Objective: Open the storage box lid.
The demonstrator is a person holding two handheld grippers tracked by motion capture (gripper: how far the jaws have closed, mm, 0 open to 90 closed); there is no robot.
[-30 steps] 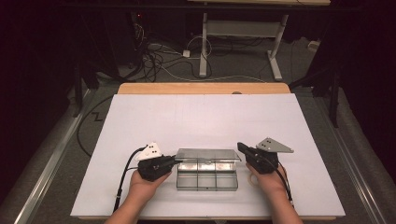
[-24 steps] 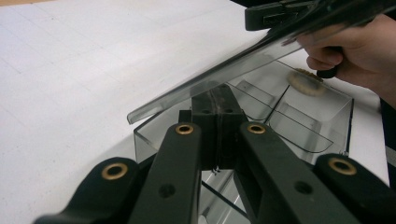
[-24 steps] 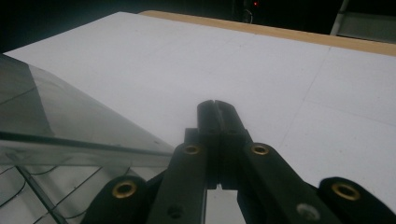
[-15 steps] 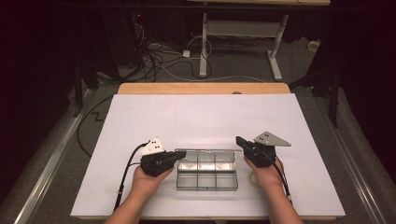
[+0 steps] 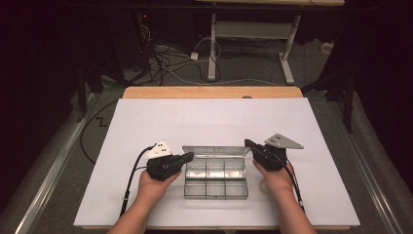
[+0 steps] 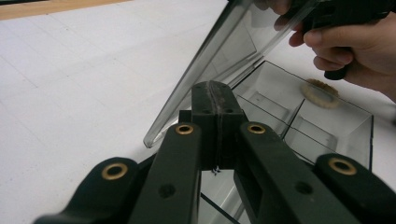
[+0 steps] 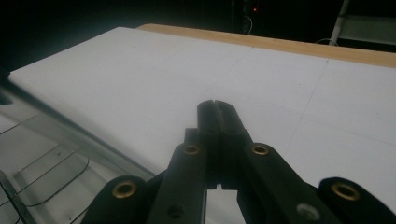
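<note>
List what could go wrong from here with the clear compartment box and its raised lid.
The lid stands partly raised, and no jaw grips it; it could drop shut. Both the left gripper and right gripper are shut at the light clear box's rear corners, so a nudge might slide it across the white table.

The white table top (image 5: 214,122) is evenly and brightly lit from above, while the far floor and both sides sink into near black — strong contrast. Shadows under the hands are faint. Soft glare streaks the clear box (image 5: 214,178) lid. In both gripper views the near black jaws blur — the table beyond stays sharper
</note>
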